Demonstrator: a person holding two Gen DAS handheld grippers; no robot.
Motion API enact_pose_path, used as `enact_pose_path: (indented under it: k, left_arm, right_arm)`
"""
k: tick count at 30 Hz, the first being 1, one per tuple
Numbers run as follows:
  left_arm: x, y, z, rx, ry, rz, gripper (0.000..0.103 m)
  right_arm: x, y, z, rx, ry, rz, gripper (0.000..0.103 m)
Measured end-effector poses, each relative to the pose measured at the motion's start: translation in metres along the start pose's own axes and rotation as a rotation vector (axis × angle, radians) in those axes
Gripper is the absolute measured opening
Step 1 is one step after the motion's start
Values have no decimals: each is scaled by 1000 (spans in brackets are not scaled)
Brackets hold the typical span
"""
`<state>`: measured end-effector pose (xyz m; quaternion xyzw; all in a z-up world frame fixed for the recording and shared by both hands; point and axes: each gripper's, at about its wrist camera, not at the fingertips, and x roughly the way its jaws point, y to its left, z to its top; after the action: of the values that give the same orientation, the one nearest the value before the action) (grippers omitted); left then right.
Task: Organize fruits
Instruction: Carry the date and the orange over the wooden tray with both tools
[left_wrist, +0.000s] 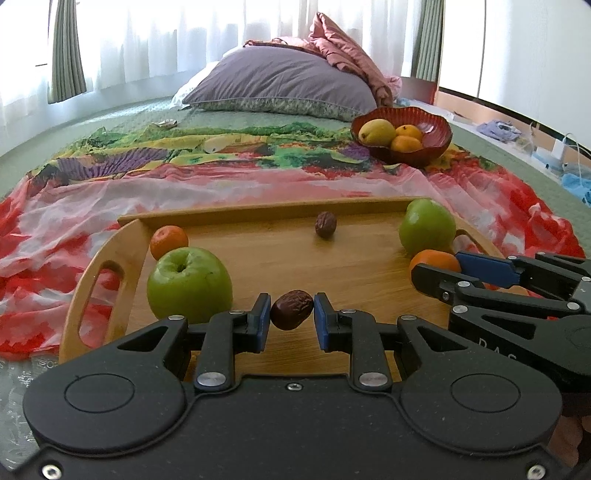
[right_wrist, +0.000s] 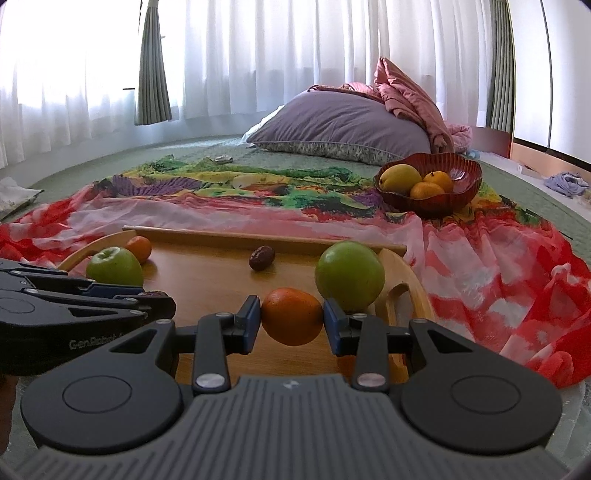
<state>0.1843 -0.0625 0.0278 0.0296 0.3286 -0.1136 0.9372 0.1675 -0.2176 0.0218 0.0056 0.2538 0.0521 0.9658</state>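
Note:
A wooden tray (left_wrist: 280, 258) lies on a colourful cloth on the bed. My left gripper (left_wrist: 291, 314) is shut on a brown date (left_wrist: 291, 309) near the tray's front. My right gripper (right_wrist: 291, 319) is shut on an orange (right_wrist: 291, 316) at the tray's right side, seen also in the left wrist view (left_wrist: 434, 260). On the tray lie a green apple (left_wrist: 189, 284) and small orange (left_wrist: 168, 242) at left, another date (left_wrist: 325, 224) at the back, and a second green apple (left_wrist: 426, 227) at right. A red bowl (left_wrist: 436, 127) holds a mango and two oranges.
A purple pillow (left_wrist: 280, 85) and pink blanket (left_wrist: 347, 48) lie at the bed's head, behind the bowl. Curtains (right_wrist: 258, 55) cover the windows. Clutter (left_wrist: 554, 147) lies beside the bed at right. The cloth (left_wrist: 110, 195) spreads around the tray.

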Motion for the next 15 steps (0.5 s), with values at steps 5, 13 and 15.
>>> enact_pose_path:
  k: [5,13,15]
  left_arm:
    - [6,-1,-1,-2,8,5,24]
    - [14,0,2,-9,10,13,24]
    - [16,0,3,-11,9,16,24]
  right_arm:
    - [4,0,-1,2,7,-4,42]
    - [8,0,0,-10,6,-9,42]
    - [9,0,0,-9,7,-10,42]
